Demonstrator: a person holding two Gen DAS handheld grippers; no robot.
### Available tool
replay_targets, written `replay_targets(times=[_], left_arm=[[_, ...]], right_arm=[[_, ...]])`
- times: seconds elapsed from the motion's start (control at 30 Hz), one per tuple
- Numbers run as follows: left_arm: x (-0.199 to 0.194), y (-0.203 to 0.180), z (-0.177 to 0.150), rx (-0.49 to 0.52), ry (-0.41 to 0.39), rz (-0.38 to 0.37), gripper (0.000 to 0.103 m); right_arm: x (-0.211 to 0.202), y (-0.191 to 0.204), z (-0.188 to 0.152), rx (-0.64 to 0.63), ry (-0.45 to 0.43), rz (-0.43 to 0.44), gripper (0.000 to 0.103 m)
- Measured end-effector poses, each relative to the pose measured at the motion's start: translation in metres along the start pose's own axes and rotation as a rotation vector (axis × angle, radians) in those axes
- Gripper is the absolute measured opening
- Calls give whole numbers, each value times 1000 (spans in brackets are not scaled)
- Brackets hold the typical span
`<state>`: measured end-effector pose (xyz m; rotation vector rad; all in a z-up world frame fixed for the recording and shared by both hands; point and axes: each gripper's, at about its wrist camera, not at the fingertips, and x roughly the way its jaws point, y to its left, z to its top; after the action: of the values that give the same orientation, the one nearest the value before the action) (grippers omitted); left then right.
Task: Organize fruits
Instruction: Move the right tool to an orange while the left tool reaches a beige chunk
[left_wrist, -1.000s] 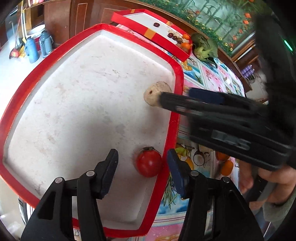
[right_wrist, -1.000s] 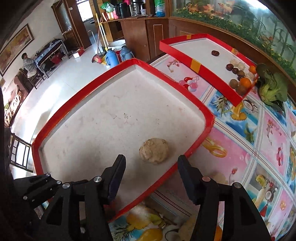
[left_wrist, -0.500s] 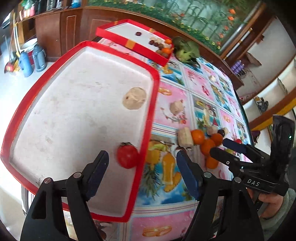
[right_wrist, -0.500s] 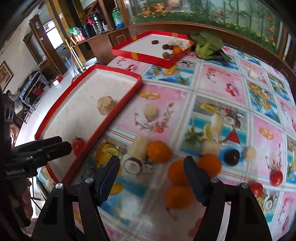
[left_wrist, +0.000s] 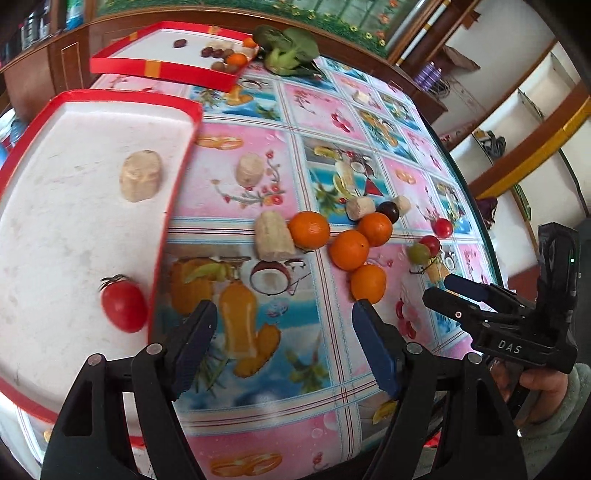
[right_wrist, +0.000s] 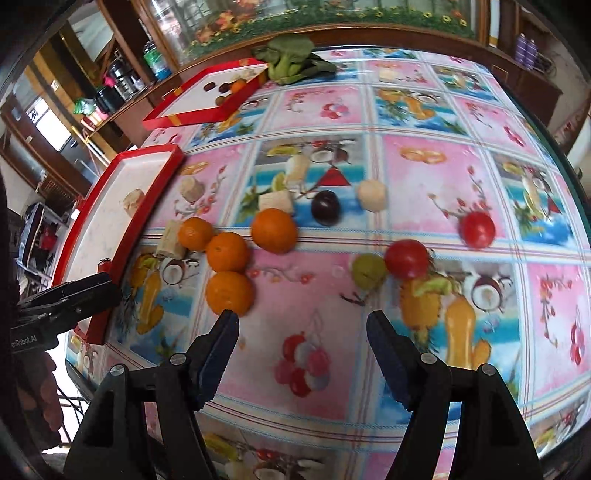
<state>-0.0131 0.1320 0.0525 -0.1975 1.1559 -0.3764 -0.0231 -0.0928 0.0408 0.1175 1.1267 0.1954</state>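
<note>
Both my tools have swung off the tray; right tool gapes, orange seemingly touching its left finger; left tool gapes, empty.

Near tray cut off at left edge; far tray fruit indistinct.

Right gripper agape; 4 oranges ahead
</note>
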Motion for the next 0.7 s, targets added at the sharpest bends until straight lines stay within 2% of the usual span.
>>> replay_targets(times=[0.23,0.33,0.4,0.5,0.7], left_arm=[[19,3,16,82,47,23,75],[28,3,23,141,69,30,75],[33,2,28,172,79,37,75],[39,3,36,192,89,32,75],[54,-3,45,234,107,49,66]], right_arm=[[3,-2,-8,0,30,37,73],[9,10,-6,-34,48,78,66],[14,22,-2,-67,62,116,57],[25,39,4,-106,77,145,53],[49,59,10,-148,117,116,43]])
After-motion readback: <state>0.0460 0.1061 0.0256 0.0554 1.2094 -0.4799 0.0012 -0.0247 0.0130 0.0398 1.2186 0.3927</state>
